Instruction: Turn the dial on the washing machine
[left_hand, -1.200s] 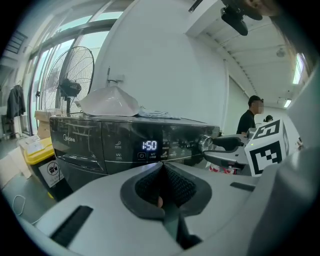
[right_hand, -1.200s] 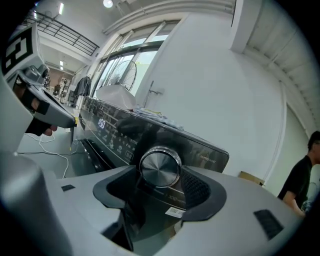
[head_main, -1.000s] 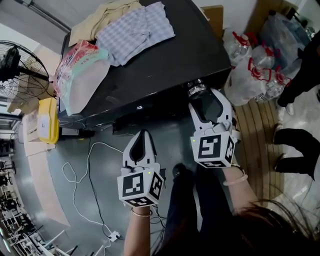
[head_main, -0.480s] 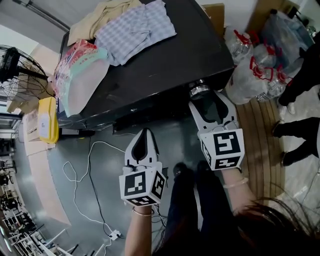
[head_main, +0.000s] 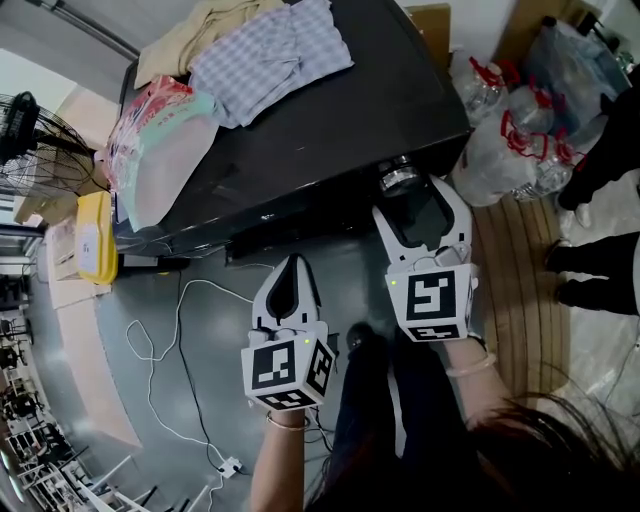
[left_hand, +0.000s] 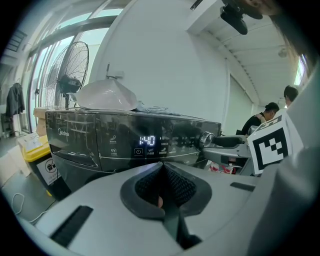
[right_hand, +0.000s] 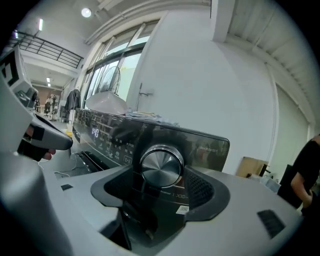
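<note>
Dark grey and glossy, the washing machine (head_main: 330, 130) fills the top of the head view. Its chrome dial (head_main: 397, 178) juts from the right end of the front control panel. The right gripper (head_main: 413, 197) is held up to that panel, and its jaws have just been opening. They now stand wide apart on either side of the dial. The right gripper view shows the brushed-metal knob centred between the two ribbed pads, with neither pad seen pressing on its rim.

The left gripper (head_main: 289, 262) hangs lower and to the left, clear of the machine. Its jaws are closed tip to tip with nothing between them. From the left gripper view, a lit display (left_hand: 147, 140) on the panel reads 1:40, and the dial shows further right along the same panel.

A blue checked cloth (head_main: 270, 60) and a beige cloth (head_main: 205, 30) lie on the machine's lid. Beside them, at the lid's left end, rest pale plastic bags (head_main: 160, 140). A yellow bin (head_main: 92, 237) stands on the floor to the machine's left, near a pedestal fan (head_main: 25, 130). A white cable (head_main: 170, 330) loops across the grey floor below the panel. Clear bags of plastic bottles (head_main: 510, 140) are heaped to the machine's right, and a second person's dark shoes (head_main: 590, 290) show at the right edge.
</note>
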